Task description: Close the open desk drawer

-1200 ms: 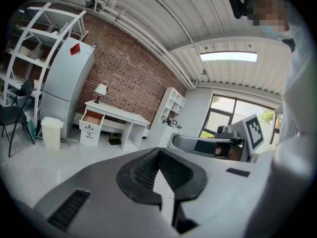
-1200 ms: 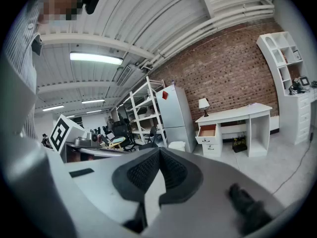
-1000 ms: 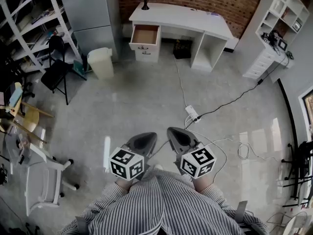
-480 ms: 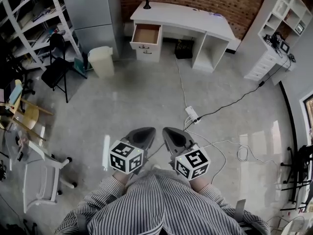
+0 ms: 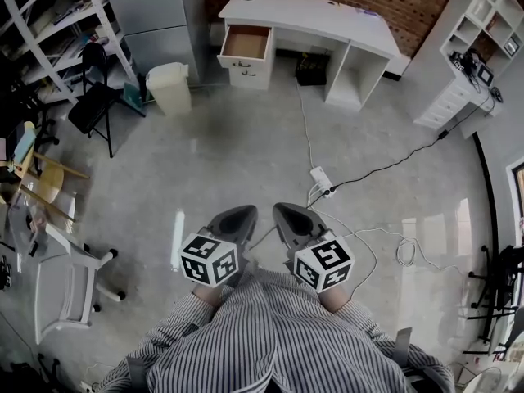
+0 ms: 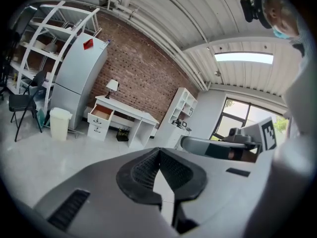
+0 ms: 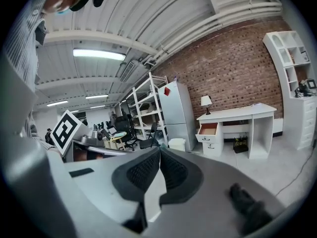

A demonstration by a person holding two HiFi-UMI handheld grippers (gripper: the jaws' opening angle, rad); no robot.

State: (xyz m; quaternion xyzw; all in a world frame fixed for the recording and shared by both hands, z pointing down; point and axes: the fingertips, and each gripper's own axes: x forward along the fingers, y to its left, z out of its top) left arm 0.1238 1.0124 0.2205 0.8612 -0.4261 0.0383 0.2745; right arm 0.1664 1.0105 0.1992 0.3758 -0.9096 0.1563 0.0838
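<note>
A white desk point(image 5: 311, 13) stands against the brick wall at the far end of the room. Its top left drawer point(image 5: 246, 44) is pulled out, showing a bare brown inside; it also shows as the open drawer point(image 6: 101, 113) and the open drawer point(image 7: 208, 129). My left gripper point(image 5: 236, 218) and right gripper point(image 5: 288, 216) are held close to my body, far from the desk, side by side. Both are shut with nothing between the tips. Each gripper view looks across the floor toward the desk.
A cream waste bin point(image 5: 169, 88) stands left of the desk. A black chair point(image 5: 94, 101) and shelving point(image 5: 49, 23) line the left side. A power strip point(image 5: 321, 178) with cables lies on the floor between me and the desk. A white shelf unit point(image 5: 471, 51) stands at right.
The view has shifted forward: the desk and drawer sit higher in the frame. Both grippers stay close together and shut, having drifted slightly.
</note>
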